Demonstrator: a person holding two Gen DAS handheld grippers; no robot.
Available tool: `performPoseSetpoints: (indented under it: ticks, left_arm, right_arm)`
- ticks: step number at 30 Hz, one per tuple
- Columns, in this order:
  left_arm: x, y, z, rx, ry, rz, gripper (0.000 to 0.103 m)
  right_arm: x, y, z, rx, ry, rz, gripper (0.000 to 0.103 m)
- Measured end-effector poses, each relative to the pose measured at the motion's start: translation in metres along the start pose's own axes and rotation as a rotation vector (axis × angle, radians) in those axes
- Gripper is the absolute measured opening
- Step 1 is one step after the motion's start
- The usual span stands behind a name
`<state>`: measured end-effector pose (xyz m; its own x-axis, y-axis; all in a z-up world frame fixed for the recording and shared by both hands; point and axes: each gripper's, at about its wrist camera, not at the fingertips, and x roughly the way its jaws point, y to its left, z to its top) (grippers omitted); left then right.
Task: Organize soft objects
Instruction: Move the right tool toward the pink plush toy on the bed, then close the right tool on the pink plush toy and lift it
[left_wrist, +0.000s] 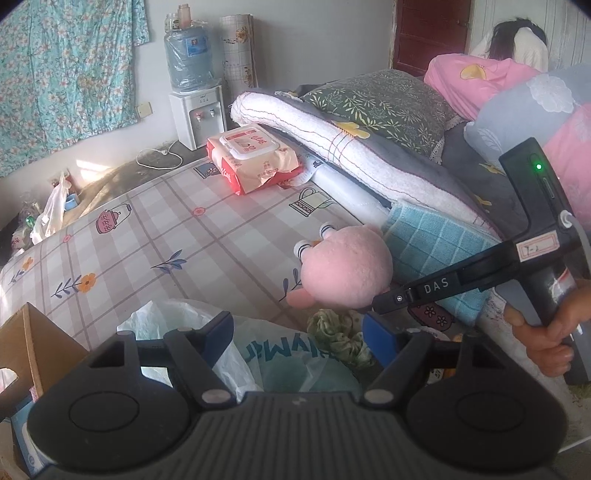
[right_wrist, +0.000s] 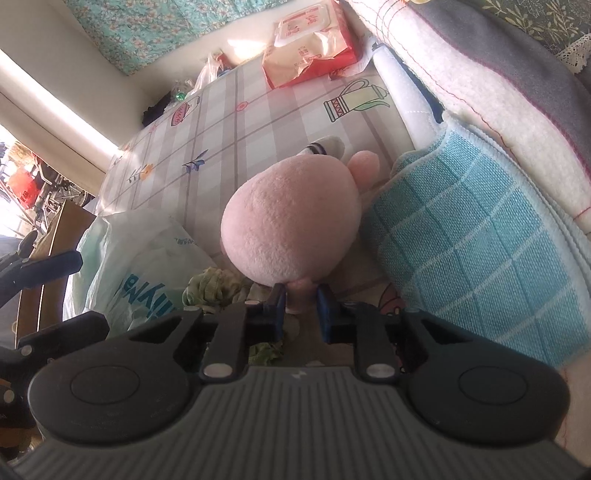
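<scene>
The plush (right_wrist: 291, 218) lies on the bed (right_wrist: 236, 122) beside the towel (right_wrist: 476, 236), long axis running away from the right gripper (right_wrist: 300, 308), which is clamped on its near limb. The left gripper (left_wrist: 301, 338) stands apart over the bag (left_wrist: 273, 362).

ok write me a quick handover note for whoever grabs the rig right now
Right gripper: jaws shut on a small limb of the pink plush toy, which still lies on the bed sheet beside the blue checked towel.
Left gripper: jaws open, empty, above the white plastic bag.
Done: toy gripped.
Left: lift it and put it away; green cloth remains loose.
</scene>
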<state>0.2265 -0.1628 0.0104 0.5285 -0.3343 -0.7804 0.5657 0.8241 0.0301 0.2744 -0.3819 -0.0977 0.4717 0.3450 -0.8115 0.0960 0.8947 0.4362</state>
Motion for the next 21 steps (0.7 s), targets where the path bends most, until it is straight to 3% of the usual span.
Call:
performPoseSetpoints:
  ticks: [5,12,16,21]
  left_arm:
    - [0.01,-0.005,0.001,0.043,0.018,-0.008,0.078]
    - [0.02,-0.015,0.005,0.09,0.016,-0.016,0.078]
    - [0.026,-0.023,0.009,0.122,-0.009,-0.007,0.078]
    - [0.04,-0.028,0.015,0.131,0.023,-0.01,0.078]
  right_arm:
    - [-0.006,-0.004,0.002,0.028,-0.012,0.056,0.009]
    - [-0.018,-0.011,0.014,0.147,-0.019,0.233,0.007]
    - [-0.028,-0.01,0.021,0.184,-0.032,0.32,0.0]
    - [-0.042,0.003,0.024,0.111,-0.072,0.246,0.0]
